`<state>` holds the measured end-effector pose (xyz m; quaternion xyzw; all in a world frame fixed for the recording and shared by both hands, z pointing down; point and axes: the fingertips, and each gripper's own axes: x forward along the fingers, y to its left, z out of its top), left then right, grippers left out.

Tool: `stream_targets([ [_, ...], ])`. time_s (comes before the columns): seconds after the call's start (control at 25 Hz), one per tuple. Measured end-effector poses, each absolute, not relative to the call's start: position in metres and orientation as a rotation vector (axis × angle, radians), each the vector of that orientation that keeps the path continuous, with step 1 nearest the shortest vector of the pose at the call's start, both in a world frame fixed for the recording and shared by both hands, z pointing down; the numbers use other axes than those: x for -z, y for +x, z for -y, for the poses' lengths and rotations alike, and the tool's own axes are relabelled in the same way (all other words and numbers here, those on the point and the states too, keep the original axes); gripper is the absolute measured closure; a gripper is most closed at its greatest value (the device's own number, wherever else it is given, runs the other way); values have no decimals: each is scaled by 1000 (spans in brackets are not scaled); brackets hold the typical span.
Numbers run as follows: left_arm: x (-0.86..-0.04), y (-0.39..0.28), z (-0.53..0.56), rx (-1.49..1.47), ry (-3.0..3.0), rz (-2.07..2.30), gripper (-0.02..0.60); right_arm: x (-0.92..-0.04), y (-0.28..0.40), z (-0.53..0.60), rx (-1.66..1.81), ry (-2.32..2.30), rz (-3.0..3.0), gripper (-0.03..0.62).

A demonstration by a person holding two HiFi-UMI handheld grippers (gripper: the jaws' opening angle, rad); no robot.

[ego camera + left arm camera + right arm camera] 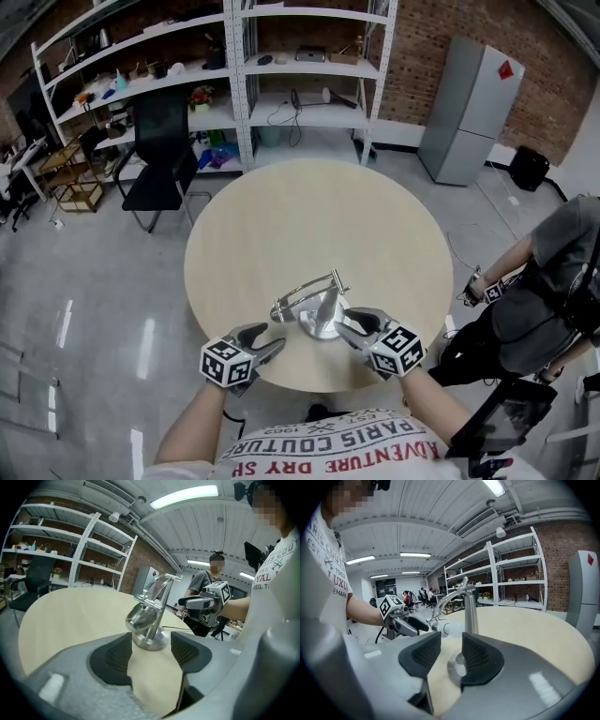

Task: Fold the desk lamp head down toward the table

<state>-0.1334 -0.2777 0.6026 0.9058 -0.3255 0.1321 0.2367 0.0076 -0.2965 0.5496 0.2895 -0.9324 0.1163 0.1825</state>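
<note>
Now the left tool (270, 339) and right tool (347, 325) gape empty, flanking the desk lamp (319, 307).

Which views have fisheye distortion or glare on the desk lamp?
Head view: shelves bow slightly, light streaks on the glossy floor, desk lamp sharp. Left gripper view: strong fisheye, black corners, bright highlights on the lamp's chrome head. Right gripper view: same fisheye and black corners, lamp head looks pale white.

The desk lamp (321, 305) is polished silver metal, glossy and smooth; table (281, 225) top pale, matt, wood-like; left gripper (152, 656) and right gripper (451, 656) shells grey matt plastic, their pads (112, 656) dark, matt, finely ribbed; floor (94, 281) grey, shiny
</note>
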Motion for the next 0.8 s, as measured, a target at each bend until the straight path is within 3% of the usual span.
stream_targets([
  [0.28,-531,-106,220,-275,2613,875,330,-516,-11,225,-337,751,2691,591],
  [0.6,-443,-71,141,-208,2791,798,339,-469,-21,143,-279,700,2727,589],
  [0.64,-440,-72,137,-208,2785,837,404,-467,-22,136,-283,706,2732,589],
  [0.68,-437,-75,134,-203,2777,879,564,-466,-23,130,-289,714,2738,589],
  [0.8,-435,-79,123,-210,2745,912,580,-463,-24,114,-289,740,2746,589],
])
